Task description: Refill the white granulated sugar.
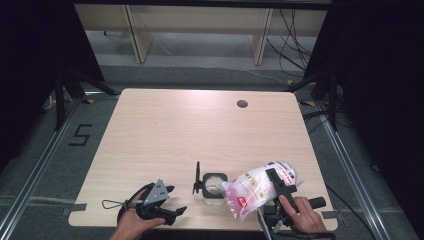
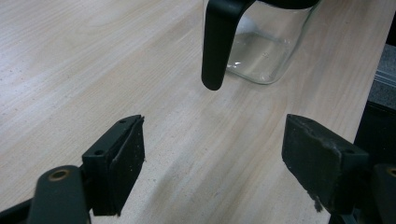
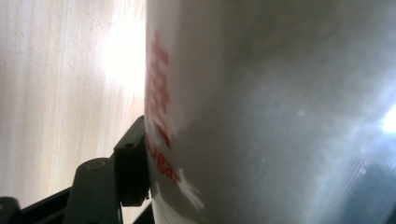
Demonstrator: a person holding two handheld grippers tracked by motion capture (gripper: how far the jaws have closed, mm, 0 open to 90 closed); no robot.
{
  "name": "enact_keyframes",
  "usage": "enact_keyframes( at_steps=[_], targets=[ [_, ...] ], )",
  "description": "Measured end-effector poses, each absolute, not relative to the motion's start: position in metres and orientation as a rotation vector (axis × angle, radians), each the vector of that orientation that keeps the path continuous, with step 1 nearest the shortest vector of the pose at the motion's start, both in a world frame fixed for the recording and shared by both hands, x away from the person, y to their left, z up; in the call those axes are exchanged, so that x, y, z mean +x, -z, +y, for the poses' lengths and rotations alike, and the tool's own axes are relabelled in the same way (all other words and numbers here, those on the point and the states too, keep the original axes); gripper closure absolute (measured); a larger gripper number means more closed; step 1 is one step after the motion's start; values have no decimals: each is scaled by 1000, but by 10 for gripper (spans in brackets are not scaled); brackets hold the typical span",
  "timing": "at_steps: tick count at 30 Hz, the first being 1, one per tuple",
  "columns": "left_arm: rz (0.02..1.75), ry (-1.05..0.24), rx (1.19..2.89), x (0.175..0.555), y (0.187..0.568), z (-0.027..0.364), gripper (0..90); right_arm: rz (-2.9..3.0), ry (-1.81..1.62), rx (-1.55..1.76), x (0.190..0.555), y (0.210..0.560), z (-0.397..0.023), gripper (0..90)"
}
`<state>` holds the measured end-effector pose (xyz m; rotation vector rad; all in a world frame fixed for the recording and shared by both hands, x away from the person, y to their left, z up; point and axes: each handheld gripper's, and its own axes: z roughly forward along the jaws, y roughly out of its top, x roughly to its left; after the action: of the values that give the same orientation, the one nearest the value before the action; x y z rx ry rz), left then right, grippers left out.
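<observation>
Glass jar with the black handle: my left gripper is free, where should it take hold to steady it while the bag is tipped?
Probably the black handle. It hangs upright off the glass jar on the side facing the left gripper, whose jaws stand open and apart from it. Come in level from that side, jaws either side of the slim bar. The right gripper grips the sugar bag on the jar's other side.

— What do you see around your work?

— You have a light wooden table [image 1: 165, 130] with a round cable hole [image 1: 242, 104] near its far edge. On the grey floor to your left sits a black "5" marking [image 1: 80, 135]; beyond the table stand pale furniture legs [image 1: 134, 35], with loose cables [image 1: 290, 45] trailing at the far right.
</observation>
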<state>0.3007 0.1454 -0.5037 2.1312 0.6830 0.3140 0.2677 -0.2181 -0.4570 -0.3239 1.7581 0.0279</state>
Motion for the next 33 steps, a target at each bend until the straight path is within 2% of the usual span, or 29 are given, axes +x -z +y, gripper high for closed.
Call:
enact_keyframes(
  at_steps=[8, 13, 19, 33],
  targets=[
    [699, -306, 2111, 301, 505, 144, 209, 1778, 47, -327, 266, 456, -216, 356],
    [645, -339, 2152, 303, 503, 147, 208, 1752, -12, -312, 269, 458, -215, 357],
    [670, -326, 2122, 301, 504, 145, 208, 1752, -15, -292, 269, 461, -215, 359],
    [674, -326, 2144, 301, 504, 146, 208, 1759, 61, -355, 268, 451, -214, 361]
  ],
)
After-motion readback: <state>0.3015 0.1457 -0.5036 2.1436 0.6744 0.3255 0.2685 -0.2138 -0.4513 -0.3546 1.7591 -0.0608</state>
